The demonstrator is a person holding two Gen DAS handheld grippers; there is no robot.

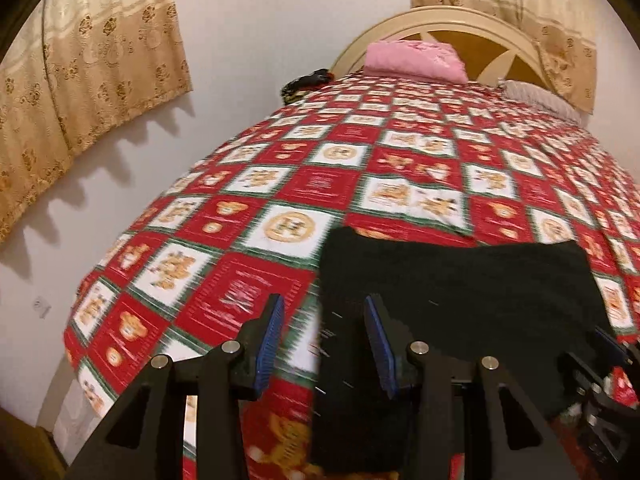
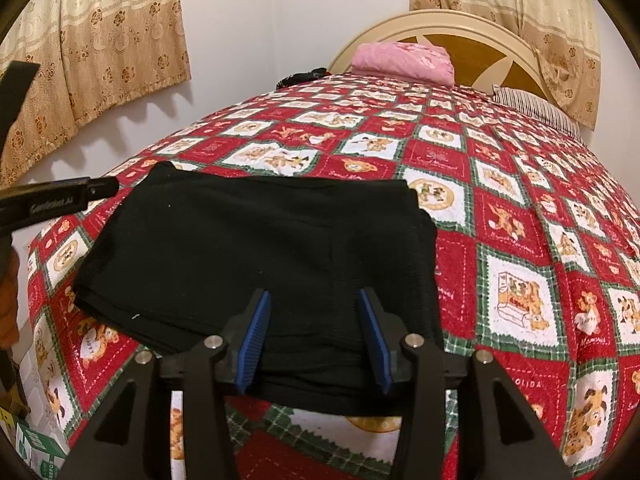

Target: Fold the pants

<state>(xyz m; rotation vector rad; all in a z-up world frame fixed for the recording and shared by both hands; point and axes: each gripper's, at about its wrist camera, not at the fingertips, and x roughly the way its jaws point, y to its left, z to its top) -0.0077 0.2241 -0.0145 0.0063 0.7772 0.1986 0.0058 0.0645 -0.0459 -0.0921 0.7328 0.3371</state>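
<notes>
The pants [image 2: 248, 264] lie folded near the bed's foot edge [image 2: 320, 436] — soft, limp cloth. I would pinch a corner through all layers. Both my left hand-held gripper [image 1: 324, 340] and right hand-held gripper [image 2: 314, 336] gape wide — holding nothing.

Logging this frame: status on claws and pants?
Left claw open, right claw open, both empty. Black pants folded, flat on bedspread. Nothing in the way.
</notes>
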